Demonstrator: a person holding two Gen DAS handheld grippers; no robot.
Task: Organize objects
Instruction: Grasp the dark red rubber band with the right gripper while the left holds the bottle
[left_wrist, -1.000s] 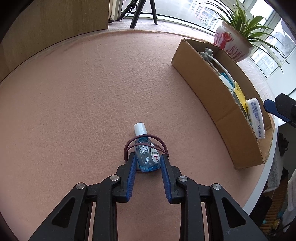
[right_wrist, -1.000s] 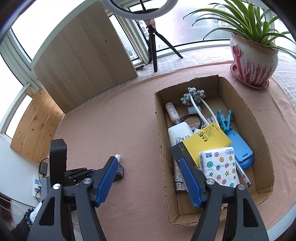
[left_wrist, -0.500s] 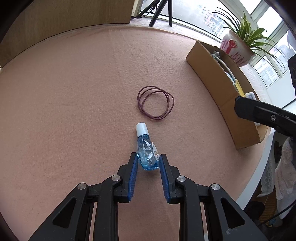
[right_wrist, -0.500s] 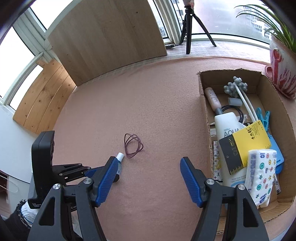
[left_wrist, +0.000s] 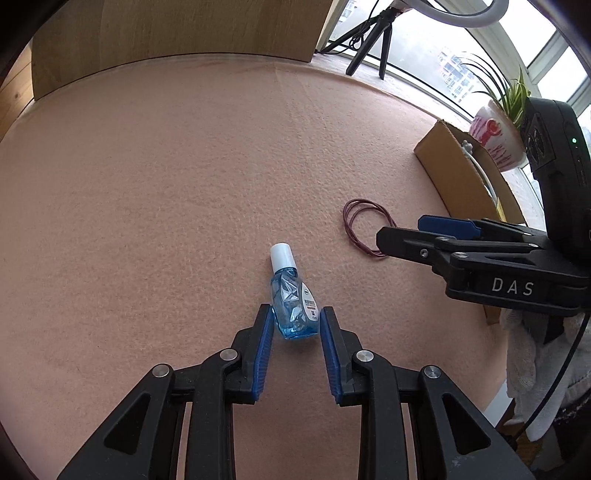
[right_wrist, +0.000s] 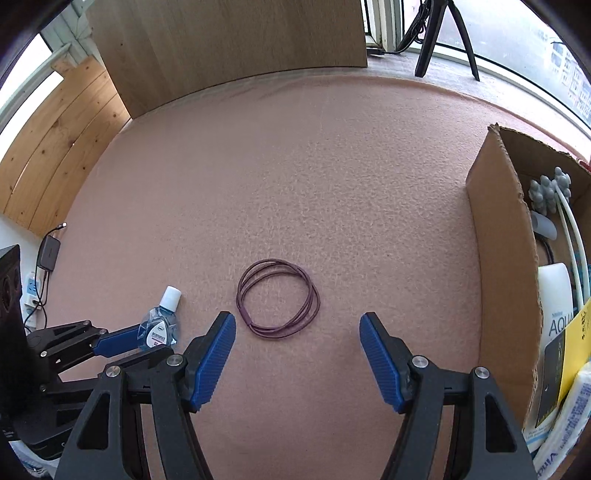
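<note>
**A:** Where is the small clear-blue plastic bottle with the white cap (left_wrist: 291, 295) right now?

**B:** Lying on the pink felt table cover (left_wrist: 166, 184), cap pointing away, its lower half between the blue pads of the left gripper (left_wrist: 295, 326). Those jaws have just been opening a little. The left pad is at the bottle's edge, but a sliver of gap shows on the right, so I read it as released, not pinched.

**A:** And the other one?

**B:** The right gripper (right_wrist: 297, 334) stands wide open with nothing in it, hovering just short of the dark maroon coil of thin cord (right_wrist: 279, 299), which lies flat on the felt near the bottle.

**A:** How far along would you say?

**B:** Mostly done, I'd judge. The brown cardboard box (right_wrist: 502, 258) already holds a white lotion bottle, a yellow card, a tissue pack and a grey-headed massager. Only the bottle and the coil remain outside.

**A:** The room?

**B:** Wooden panels behind the table, big windows, a black tripod (left_wrist: 369, 48), and a potted spider plant (left_wrist: 498, 129) beyond the box.
</note>
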